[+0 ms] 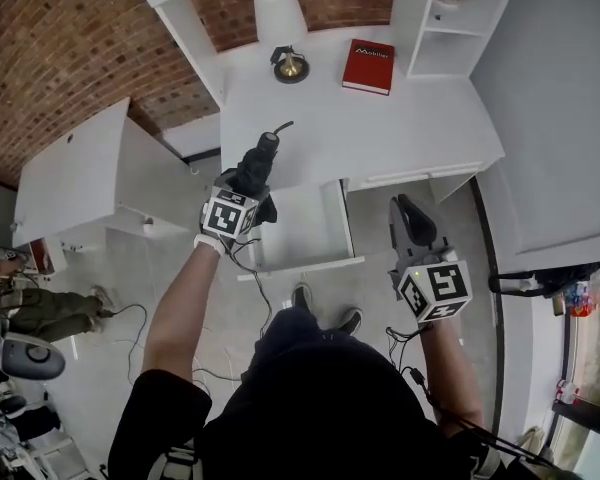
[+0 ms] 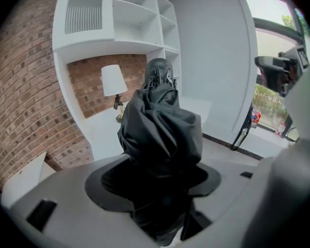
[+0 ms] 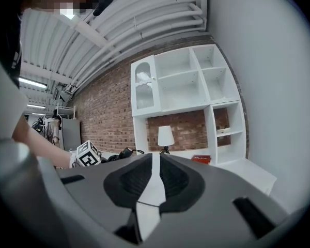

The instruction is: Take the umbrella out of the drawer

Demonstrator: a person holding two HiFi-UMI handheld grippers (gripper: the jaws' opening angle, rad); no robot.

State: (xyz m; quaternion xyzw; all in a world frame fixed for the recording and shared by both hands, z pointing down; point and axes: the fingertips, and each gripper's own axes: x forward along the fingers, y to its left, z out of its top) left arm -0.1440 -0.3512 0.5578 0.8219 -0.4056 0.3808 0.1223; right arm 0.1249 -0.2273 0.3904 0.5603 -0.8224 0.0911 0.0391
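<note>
Two grippers, one item in hand.

Item 1: black folded compact umbrella [image 2: 160, 133], canopy fabric bunched loosely round its shaft. Your left gripper [image 1: 248, 183] is clamped across the middle of the bundle, with the dark pads pressing into the cloth on both sides. In the head view the umbrella sits at 11 o'clock of the open white drawer [image 1: 302, 265], and its rounded black end and thin cord point to 1 o'clock. It looks lifted clear of the drawer rather than resting in it.

Handling, as a judgement: light, with a stiff core under soft folds that are probably slick. The cloth can slide over the shaft, so take hold at mid-length where the ribs back the fabric, as you do now. Avoid the loose folds and the cord.

Item 2: your right gripper [image 3: 153, 177] is at 3 o'clock of the drawer. Its jaws are almost closed, with only a thin slit between the pads and nothing in it.

Item 3: white desk [image 1: 380, 128] at 12 o'clock of the drawer. It carries a lamp with a white shade and brass base [image 1: 283, 28] at its 12 o'clock and a red hardback book [image 1: 368, 66] at its 1 o'clock, both well apart from the umbrella.
</note>
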